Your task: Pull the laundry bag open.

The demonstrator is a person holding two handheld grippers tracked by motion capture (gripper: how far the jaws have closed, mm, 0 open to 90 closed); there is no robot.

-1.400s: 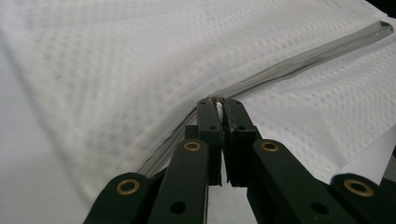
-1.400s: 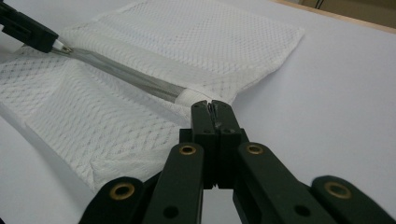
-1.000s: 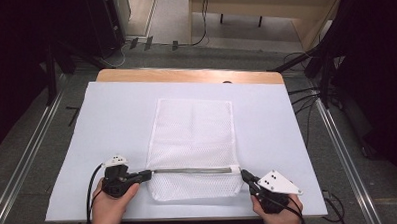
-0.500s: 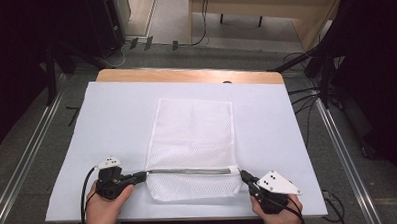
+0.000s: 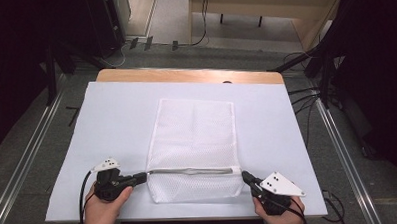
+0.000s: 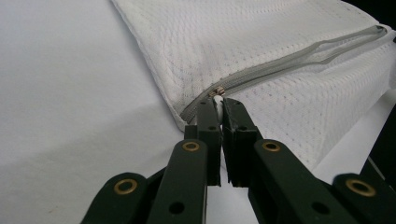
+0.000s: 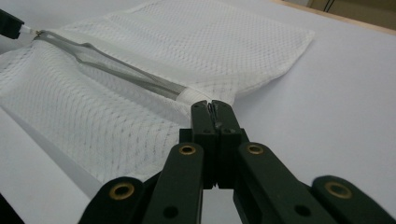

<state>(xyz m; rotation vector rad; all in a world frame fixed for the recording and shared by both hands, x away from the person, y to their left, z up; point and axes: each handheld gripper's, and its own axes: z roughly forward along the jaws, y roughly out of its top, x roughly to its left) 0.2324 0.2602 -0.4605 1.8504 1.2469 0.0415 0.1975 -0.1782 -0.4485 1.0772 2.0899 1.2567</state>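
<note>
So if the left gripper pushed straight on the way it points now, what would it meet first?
The left gripper is already at the zipper pull on the mesh bag; straight on, it would likely run along the zipper toward the right gripper.

Zipper pull (image 6: 217,91) is mostly hidden between the left gripper (image 6: 219,100) tips, only a bit of metal shows. Right gripper (image 7: 212,108) tips cover whatever edge of the mesh bag (image 7: 196,42) they pinch; can't tell how much fabric is caught. In the high view both hands (image 5: 102,213) are cut off by the bottom edge, and the zipper teeth are too small to resolve there.
</note>
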